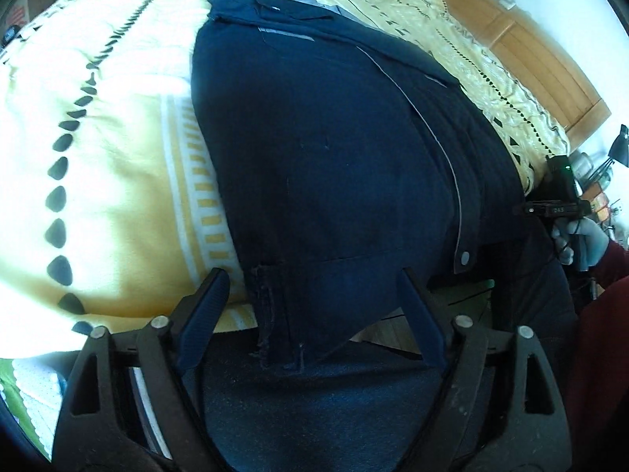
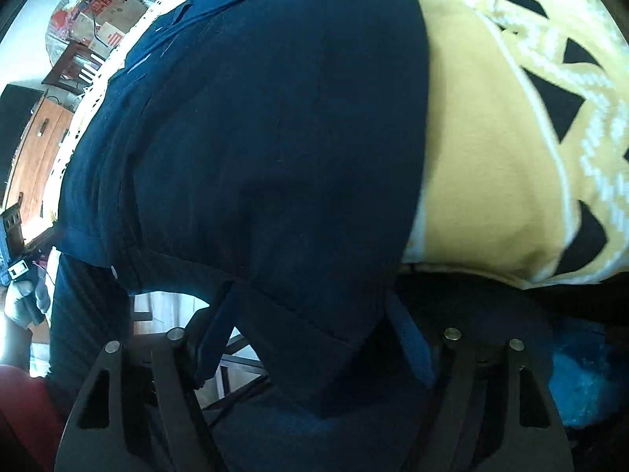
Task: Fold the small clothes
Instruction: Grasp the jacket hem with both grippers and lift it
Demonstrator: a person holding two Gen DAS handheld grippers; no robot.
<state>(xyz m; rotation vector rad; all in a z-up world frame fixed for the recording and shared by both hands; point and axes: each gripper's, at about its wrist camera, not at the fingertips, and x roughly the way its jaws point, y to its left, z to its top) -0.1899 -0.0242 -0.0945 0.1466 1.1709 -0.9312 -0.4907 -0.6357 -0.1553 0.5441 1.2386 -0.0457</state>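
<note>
- no containers in my feeds; the one thing bearing anything is the yellow patterned blanket (image 1: pixel 118 126), and the navy garment (image 1: pixel 322 149) lies spread flat on it, its near hem hanging off the bed's front edge toward me
- only the left wrist feed shows the silver snap button (image 1: pixel 465 257) near the hem, the pale piping running up the cloth, the wooden headboard (image 1: pixel 550 63) and my gloved right hand (image 1: pixel 578 242) gripping its handle at the far right
- only the right wrist feed shows cardboard boxes (image 2: pixel 114 19) and a wooden cabinet (image 2: pixel 39 149) at upper left, blue fabric (image 2: pixel 582 377) low on the right, and my gloved left hand (image 2: pixel 23 303) at the left edge
- left gripper (image 1: pixel 314 306) points up the bed, fingers spread wide, the hem corner hanging between them, not pinched
- right gripper (image 2: pixel 310 326) sits level at the bed edge, fingers also apart, straddling a drooping fold of the garment; i can't tell if either pad touches cloth
</note>
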